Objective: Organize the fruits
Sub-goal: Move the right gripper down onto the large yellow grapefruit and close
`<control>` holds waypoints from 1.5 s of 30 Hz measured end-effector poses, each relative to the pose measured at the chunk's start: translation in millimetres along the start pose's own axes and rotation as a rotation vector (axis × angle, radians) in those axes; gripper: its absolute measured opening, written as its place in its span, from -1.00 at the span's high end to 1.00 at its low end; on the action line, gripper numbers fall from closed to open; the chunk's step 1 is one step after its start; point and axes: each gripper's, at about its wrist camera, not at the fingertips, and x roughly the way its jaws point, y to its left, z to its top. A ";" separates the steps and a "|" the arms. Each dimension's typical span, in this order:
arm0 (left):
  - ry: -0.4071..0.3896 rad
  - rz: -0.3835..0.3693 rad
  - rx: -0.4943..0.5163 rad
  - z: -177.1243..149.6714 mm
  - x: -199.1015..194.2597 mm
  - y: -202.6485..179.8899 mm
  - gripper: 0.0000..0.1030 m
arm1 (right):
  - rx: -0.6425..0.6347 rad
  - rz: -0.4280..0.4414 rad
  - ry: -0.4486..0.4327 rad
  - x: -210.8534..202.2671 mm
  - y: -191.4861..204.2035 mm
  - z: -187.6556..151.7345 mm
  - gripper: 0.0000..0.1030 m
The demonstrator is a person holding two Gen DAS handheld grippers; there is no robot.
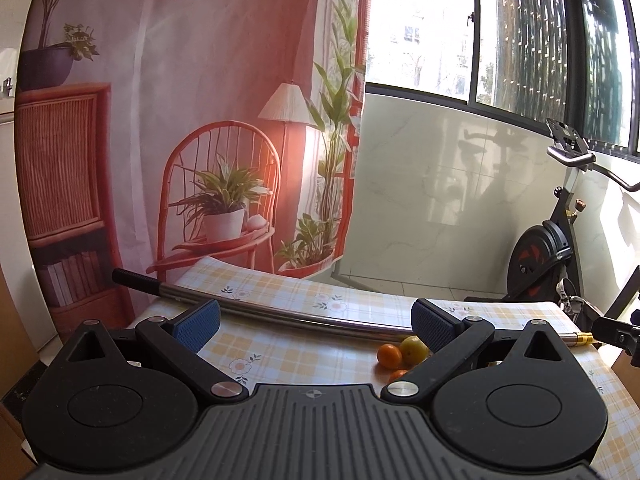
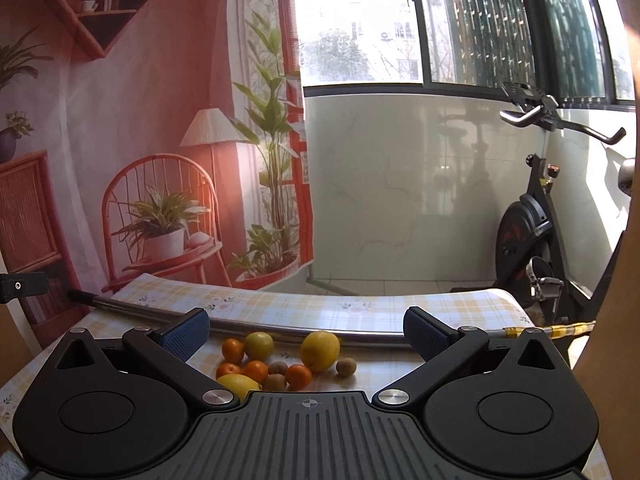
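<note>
**Fruit lying loose on the counter, both grippers empty above it**

The right gripper [image 2: 307,330] is hovering over the near edge of the counter [image 2: 280,308], its jaws standing wide apart and holding nothing. Below and between the blue pads a loose cluster of fruit is lying on the checked cloth, and it is counting out as follows in the right wrist view: four oranges, at [image 2: 233,350], [image 2: 229,369], [image 2: 256,371] and [image 2: 299,375]; two lemons, a large one [image 2: 320,350] toward the far side of the cluster and a second [image 2: 237,385] partly hidden by the gripper body at the near edge; one yellow-green round fruit [image 2: 259,345] just beside the first orange; and three kiwis, at [image 2: 278,368], [image 2: 276,381] and [image 2: 345,367], the last sitting a little apart on the right.

A metal pole [image 2: 280,330] with a black grip is lying across the counter just behind the fruit.

The left gripper [image 1: 316,326] is also hanging over the counter with its jaws spread wide and empty. From its view only three pieces are showing near the right finger: two oranges [image 1: 389,355] [image 1: 398,375] and the yellow-green fruit [image 1: 414,349], the rest being hidden.
</note>
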 end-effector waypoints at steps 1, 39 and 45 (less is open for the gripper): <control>-0.007 0.006 0.012 -1.6 1.5 -0.5 -0.99 | -0.001 -0.002 -0.003 4.4 -2.4 -1.7 -1.00; 0.180 0.039 -0.048 -20.3 101.4 18.3 -0.97 | -0.029 0.077 0.317 290.7 -13.4 -68.9 -0.52; 0.196 0.033 -0.043 -24.2 107.3 16.4 -0.97 | -0.027 0.065 0.374 304.0 -9.6 -74.9 -0.33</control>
